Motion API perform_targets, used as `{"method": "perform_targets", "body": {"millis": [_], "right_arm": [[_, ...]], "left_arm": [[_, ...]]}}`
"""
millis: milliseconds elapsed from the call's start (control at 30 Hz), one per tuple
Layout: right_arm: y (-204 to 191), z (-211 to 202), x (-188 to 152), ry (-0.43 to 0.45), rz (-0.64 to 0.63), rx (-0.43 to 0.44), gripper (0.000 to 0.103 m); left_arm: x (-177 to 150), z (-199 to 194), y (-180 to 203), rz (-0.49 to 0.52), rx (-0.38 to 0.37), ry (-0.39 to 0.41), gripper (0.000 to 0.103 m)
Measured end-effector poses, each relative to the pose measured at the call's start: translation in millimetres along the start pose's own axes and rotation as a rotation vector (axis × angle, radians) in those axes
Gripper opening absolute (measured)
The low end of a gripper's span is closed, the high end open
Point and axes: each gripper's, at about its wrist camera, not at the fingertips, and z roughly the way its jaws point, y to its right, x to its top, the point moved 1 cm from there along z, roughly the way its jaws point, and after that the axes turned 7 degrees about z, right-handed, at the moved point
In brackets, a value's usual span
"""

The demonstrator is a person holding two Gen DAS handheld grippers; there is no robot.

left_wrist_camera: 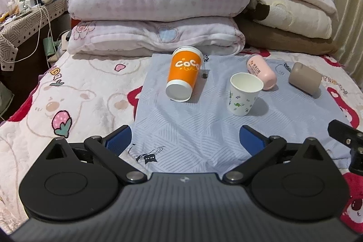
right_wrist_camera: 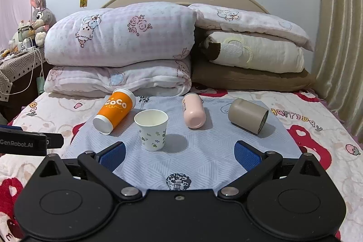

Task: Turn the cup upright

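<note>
Nearest, the left gripper (left_wrist_camera: 185,140) and right gripper (right_wrist_camera: 179,153) both hover wide apart and empty over the pale blue patterned cloth (right_wrist_camera: 204,158). Farther on, a white floral paper cup (right_wrist_camera: 152,129) stands upright. Beyond it, an orange paper cup (right_wrist_camera: 115,110) lies tipped at far left, a pink bottle (right_wrist_camera: 193,113) lies centre, and a taupe cylindrical cup (right_wrist_camera: 247,116) lies on its side at right.

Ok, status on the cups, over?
Both tools, left and right, open, empty. White cup upright; orange cup, pink bottle, tan cup on sides. Nothing blocking.

Paper cup (left_wrist_camera: 244,94) upright on cloth (left_wrist_camera: 192,124)
</note>
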Motion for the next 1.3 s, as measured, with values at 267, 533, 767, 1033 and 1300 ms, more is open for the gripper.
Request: {"method": "perform_targets", "body": {"millis": [267,533,767,1033,1300], "right_arm": [[-0.1,0.2,1.1,-0.005,-0.009,-0.009,0.103],[3.6,0.2,0.8,-0.009,-0.006,-0.020,0.103],[3.4,0.8,0.1,-0.017,-0.004,-0.022,0.103],[4.4,-0.5,-0.2,-0.011,-0.006,-0.027,0.103],[6.2,0.2,-0.1,-0.020,-0.008,-0.031,0.103]], "left_arm": [[-0.3,-0.5,-1.2,-0.003,0.000,-0.006,0.103],[-0.8,-4.3,-2.5,-0.008,0.004,0.004,0.103],[0.2,-4.6,-0.1,0.006,0.007,-0.003,0.103],[-1.0,-1.9,-0.4,0.020,0.024,-0.029,0.103],[-1.3,-1.4,-0.3,0.030,0.029,-0.035,0.103]]}}
